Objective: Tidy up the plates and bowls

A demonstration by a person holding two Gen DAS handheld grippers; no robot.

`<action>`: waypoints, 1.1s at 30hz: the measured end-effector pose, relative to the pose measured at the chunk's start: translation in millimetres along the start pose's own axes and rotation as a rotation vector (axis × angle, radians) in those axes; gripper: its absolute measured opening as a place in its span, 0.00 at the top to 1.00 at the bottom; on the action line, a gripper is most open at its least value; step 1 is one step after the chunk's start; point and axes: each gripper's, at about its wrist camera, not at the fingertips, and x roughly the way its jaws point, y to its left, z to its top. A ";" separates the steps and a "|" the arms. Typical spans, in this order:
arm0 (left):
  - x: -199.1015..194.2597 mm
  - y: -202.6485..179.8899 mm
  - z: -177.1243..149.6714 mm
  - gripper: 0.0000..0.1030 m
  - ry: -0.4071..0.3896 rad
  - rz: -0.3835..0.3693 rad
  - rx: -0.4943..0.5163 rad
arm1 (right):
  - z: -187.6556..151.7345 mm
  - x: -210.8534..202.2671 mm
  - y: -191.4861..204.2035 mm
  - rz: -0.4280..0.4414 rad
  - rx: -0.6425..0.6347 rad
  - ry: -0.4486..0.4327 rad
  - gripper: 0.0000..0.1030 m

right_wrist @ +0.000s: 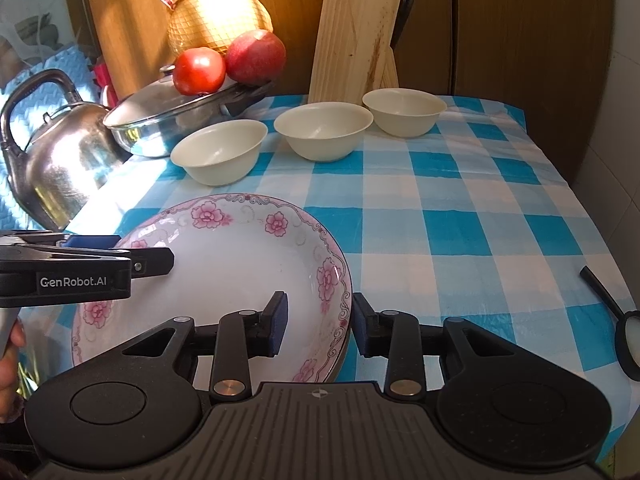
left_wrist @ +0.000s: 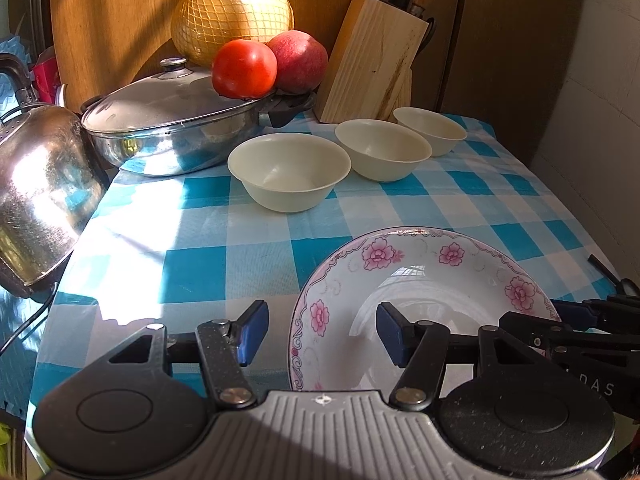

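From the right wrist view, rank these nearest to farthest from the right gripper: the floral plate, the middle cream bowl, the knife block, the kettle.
1. floral plate, its rim between the right gripper fingers.
2. middle cream bowl, straight ahead, mid-table.
3. kettle at far left and knife block at the back: too close to call.

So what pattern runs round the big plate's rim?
Pink flowers with grey scrollwork on the white ceramic plate; right wrist view shows it best.

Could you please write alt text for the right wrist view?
The right gripper, jaws open, straddles the rim of a white floral plate on a blue checked tablecloth. Three cream plastic bowls line up behind it.
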 end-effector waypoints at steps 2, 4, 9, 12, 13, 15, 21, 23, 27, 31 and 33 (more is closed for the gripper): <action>0.1 6.5 4.3 0.49 -0.003 0.002 -0.029 | 2.8 -0.2 -2.2 0.000 0.007 -0.006 0.58; 1.8 14.9 9.0 0.49 0.003 -0.001 -0.069 | 6.4 0.7 -4.8 0.000 0.019 -0.010 0.58; 12.4 32.3 20.4 0.48 0.031 0.004 -0.155 | 19.0 7.2 -7.3 0.012 0.034 -0.014 0.57; 18.8 35.0 27.8 0.48 0.047 -0.015 -0.191 | 30.6 12.2 -5.8 0.019 0.033 -0.024 0.56; 19.5 34.9 29.9 0.48 0.046 -0.019 -0.197 | 34.0 13.5 -5.4 0.022 0.035 -0.028 0.55; 18.4 34.4 35.7 0.48 0.030 -0.041 -0.207 | 41.9 17.0 -4.1 0.032 0.037 -0.035 0.54; 20.7 35.3 59.3 0.48 -0.028 -0.037 -0.221 | 68.8 37.0 -1.9 0.054 0.043 -0.035 0.54; 29.6 40.3 67.8 0.48 -0.018 -0.029 -0.250 | 79.6 46.8 -3.0 0.065 0.057 -0.029 0.53; 50.6 51.8 81.2 0.48 0.012 -0.008 -0.316 | 102.0 76.0 -2.2 0.096 0.096 0.000 0.52; 71.6 57.5 90.6 0.48 0.039 0.016 -0.341 | 115.6 103.8 -0.3 0.139 0.141 0.042 0.52; 80.0 59.2 94.6 0.48 0.045 0.029 -0.345 | 120.8 113.2 1.0 0.165 0.166 0.054 0.52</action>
